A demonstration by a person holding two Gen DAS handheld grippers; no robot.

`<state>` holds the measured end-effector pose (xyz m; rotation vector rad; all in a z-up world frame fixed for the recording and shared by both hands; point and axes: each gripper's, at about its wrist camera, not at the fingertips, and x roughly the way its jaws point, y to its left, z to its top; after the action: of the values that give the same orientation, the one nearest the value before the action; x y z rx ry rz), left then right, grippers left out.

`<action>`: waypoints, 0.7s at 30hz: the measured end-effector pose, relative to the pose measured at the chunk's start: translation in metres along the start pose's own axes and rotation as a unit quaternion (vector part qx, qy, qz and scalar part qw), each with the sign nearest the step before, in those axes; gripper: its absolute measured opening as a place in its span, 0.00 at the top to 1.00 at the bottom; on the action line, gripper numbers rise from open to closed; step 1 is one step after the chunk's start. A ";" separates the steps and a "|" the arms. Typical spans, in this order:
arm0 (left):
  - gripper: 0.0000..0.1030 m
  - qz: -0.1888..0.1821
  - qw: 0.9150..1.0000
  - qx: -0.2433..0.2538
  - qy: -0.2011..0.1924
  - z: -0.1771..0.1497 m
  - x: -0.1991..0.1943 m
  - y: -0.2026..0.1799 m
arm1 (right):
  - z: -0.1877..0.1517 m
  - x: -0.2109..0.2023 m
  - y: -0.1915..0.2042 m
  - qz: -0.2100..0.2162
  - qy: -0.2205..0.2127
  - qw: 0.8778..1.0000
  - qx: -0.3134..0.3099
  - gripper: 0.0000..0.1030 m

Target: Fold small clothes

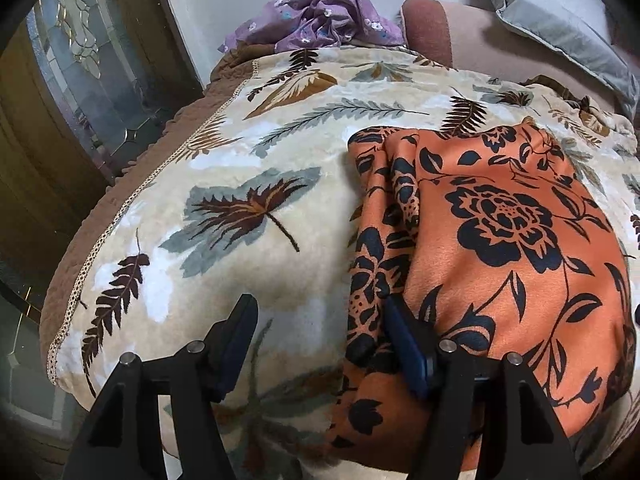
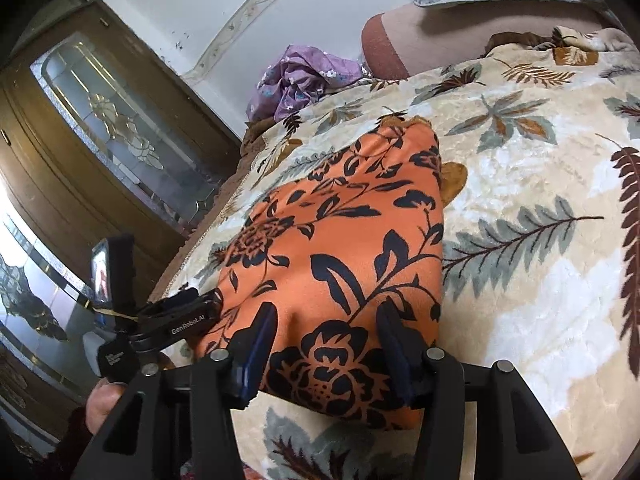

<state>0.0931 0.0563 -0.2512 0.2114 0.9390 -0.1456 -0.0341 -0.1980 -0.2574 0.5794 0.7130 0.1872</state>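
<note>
The orange floral garment [image 1: 500, 240] lies on the leaf-print blanket [image 1: 248, 184], filling the right half of the left wrist view and the centre of the right wrist view. It appears already doubled lengthwise, with a bunched edge running along its left side in the left wrist view.

The left gripper [image 1: 320, 344] is spread wide. One finger stands over bare blanket and the other rests against the garment's bunched edge at lower centre; nothing is pinched. The right gripper [image 2: 328, 344] is also spread, its jaws straddling the near end of the garment at lower centre of its frame, with cloth between them but not clamped.

The step in hand is judged to be taking the near end for the next fold. For a clean result, each gripper should close on all layers at a corner, lift both corners evenly, and lay the end squarely over the far end.

No containers are visible. A crumpled purple garment [image 1: 320, 16] lies at the blanket's far edge, upper centre.
</note>
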 end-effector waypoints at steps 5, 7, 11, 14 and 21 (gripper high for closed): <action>0.35 -0.047 0.999 0.004 -0.001 0.016 -0.017 0.016 | 0.026 -0.024 -0.013 0.006 -0.020 0.999 0.040 0.35; 0.35 -0.046 0.999 0.012 -0.009 0.025 -0.025 0.022 | 0.035 -0.029 -0.019 -0.001 -0.024 0.998 0.050 0.33; 0.34 -0.011 0.998 0.035 -0.049 0.036 -0.044 0.026 | 0.049 -0.044 -0.024 -0.006 -0.050 0.997 0.050 0.33; 0.29 -0.017 0.998 0.037 -0.056 0.035 -0.048 0.022 | 0.048 -0.046 -0.015 0.009 -0.064 0.997 0.040 0.33; 0.29 -0.033 0.998 0.043 -0.029 0.019 -0.031 0.000 | 0.022 -0.017 0.025 -0.013 -0.018 0.998 -0.056 0.51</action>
<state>0.0901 0.0526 -0.2151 0.2544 0.8832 -0.2527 -0.0310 -0.1927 -0.2203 0.4659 0.6704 0.1909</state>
